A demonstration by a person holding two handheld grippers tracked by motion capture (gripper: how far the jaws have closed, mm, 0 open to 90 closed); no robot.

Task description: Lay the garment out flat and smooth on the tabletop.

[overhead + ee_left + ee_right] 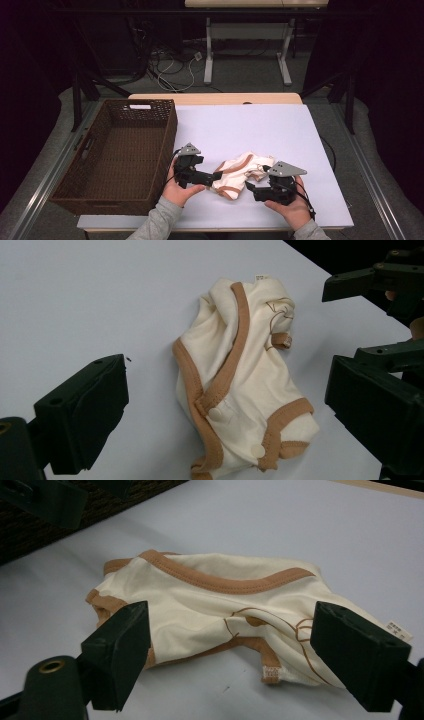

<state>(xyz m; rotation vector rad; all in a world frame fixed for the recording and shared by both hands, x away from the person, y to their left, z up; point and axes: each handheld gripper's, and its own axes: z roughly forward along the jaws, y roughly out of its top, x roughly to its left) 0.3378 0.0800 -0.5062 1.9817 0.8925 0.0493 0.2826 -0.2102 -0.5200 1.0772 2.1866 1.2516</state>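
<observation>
A small cream garment [239, 171] with tan trim and snap buttons lies crumpled on the white table [250, 130]. My left gripper [210, 173] is at its left end and my right gripper [256, 181] at its right end, each held in a hand. In the left gripper view the garment [240, 380] lies on the table between wide-apart jaws, so the left gripper [230, 412] is open. The right gripper [240, 655] is open too, its jaws standing either side of the garment [210, 605], whose label end is by the right-hand jaw. Neither holds the cloth.
A dark brown wicker basket [165, 132] with nothing in it stands along the table's left side, close to my left hand. Bare white table stretches behind and to the right of the garment. A desk frame and cables [175, 70] stand on the floor beyond.
</observation>
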